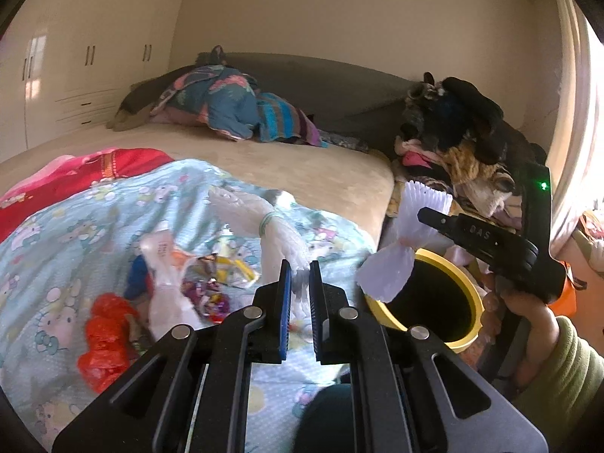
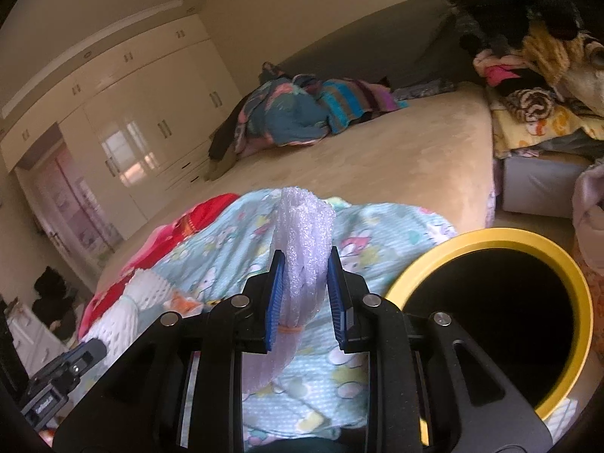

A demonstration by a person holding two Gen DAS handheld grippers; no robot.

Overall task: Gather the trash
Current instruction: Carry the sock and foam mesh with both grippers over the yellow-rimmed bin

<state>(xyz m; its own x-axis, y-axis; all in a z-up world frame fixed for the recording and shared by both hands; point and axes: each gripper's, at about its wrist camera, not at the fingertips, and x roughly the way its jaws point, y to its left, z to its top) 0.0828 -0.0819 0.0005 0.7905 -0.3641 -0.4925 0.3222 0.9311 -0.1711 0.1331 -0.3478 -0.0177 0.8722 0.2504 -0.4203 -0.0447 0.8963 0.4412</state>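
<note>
A: Left gripper (image 1: 300,277)?
B: Jaws nearly together, pinching the end of a white foam net sleeve (image 1: 264,222) with a green rubber band around it. The sleeve stretches up and away over the cartoon-print blanket (image 1: 75,234).

A: Right gripper (image 2: 304,275)?
B: Narrow, clamped on a second white foam net bundle (image 2: 302,241). An orange band sits low on it, and the net sticks up above the blue pads (image 2: 275,298). In the left view the same bundle fans out right at the bin's rim.

A: Bin?
B: Yellow-rimmed bin (image 2: 566,279), dark inside, just beside the bed (image 1: 302,162) edge, to the right of the right gripper. Cannot tell what's in it.

A: More trash?
B: On the blanket: red plastic bag (image 1: 104,336), clear plastic wrapper (image 1: 166,283), shiny colourful wrappers (image 1: 209,290). All left of the left gripper, blurred.

A: Person?
B: A hand (image 1: 528,313) in a green sleeve (image 1: 566,377) holds the right gripper's handle.

A: Background?
B: Bundled bedding (image 1: 226,105) at the far end of the bed, clothes pile (image 1: 460,139) on the right, cream wardrobe (image 1: 83,56) on the left.
</note>
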